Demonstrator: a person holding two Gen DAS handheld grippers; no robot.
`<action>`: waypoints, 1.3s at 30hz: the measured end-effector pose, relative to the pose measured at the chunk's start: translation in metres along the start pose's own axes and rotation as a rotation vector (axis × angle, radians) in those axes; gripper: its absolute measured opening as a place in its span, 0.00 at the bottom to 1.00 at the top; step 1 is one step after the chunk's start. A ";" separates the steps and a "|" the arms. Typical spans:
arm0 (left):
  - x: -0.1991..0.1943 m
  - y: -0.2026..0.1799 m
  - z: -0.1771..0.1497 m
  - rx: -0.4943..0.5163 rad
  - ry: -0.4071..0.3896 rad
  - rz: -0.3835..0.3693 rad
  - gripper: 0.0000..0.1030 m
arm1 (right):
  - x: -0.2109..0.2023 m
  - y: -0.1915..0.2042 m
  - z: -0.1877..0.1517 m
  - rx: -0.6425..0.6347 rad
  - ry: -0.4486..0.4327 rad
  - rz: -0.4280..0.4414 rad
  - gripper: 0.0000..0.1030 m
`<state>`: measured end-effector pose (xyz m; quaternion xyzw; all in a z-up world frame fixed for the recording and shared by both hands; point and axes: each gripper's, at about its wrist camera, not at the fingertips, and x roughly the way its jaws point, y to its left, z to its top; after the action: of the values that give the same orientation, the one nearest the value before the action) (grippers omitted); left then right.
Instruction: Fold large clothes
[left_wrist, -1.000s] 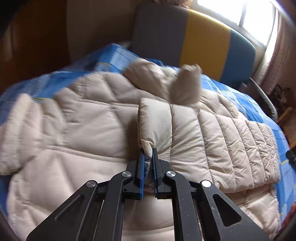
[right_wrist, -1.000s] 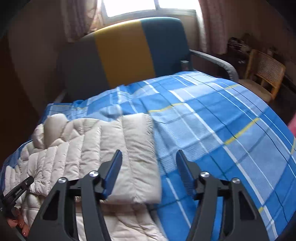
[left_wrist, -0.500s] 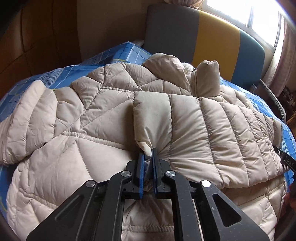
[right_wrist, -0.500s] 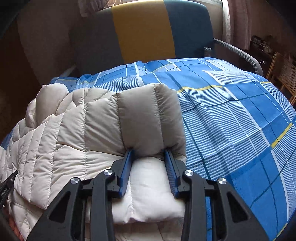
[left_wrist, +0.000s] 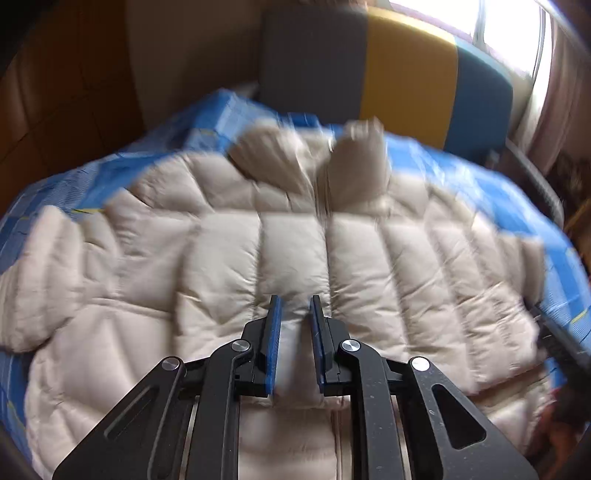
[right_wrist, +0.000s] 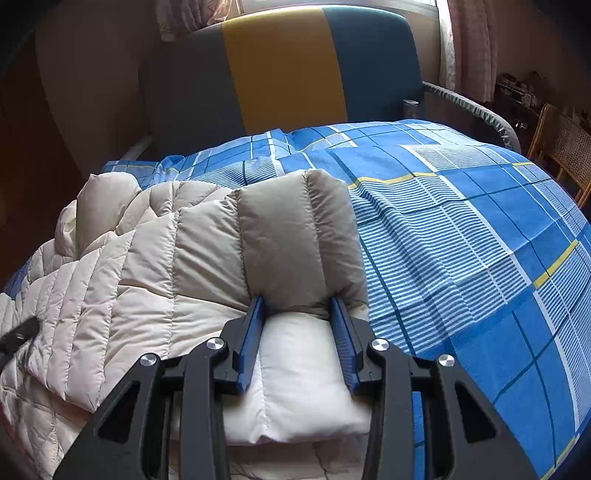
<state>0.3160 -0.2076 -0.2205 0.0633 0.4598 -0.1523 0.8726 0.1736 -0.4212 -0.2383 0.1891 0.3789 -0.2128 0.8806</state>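
Both tools level over jacket (right_wrist: 155, 280); left tool (left_wrist: 294, 302) apparently parted, blurred.

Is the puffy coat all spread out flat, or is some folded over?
Partly folded. One sleeve lies across the puffy coat, resting on its front; the rest is spread over the bedsheet.

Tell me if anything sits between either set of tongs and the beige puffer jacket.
Nothing visible does. The left tongs stand slightly parted right over the jacket, with padding between the pads. The right tongs straddle the folded sleeve. Only the blue plaid sheet lies alongside.
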 end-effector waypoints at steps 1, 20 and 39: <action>0.012 0.001 -0.003 0.003 0.010 -0.004 0.15 | 0.000 0.001 0.000 -0.002 -0.001 -0.002 0.36; -0.070 0.106 -0.021 -0.180 -0.184 0.002 0.84 | -0.047 0.026 -0.009 -0.188 -0.046 0.001 0.56; -0.089 0.389 -0.102 -0.870 -0.122 0.470 0.83 | -0.020 0.002 -0.021 -0.068 0.015 0.001 0.82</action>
<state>0.3148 0.2039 -0.2163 -0.2136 0.4022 0.2508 0.8542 0.1495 -0.4043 -0.2366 0.1610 0.3923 -0.1983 0.8836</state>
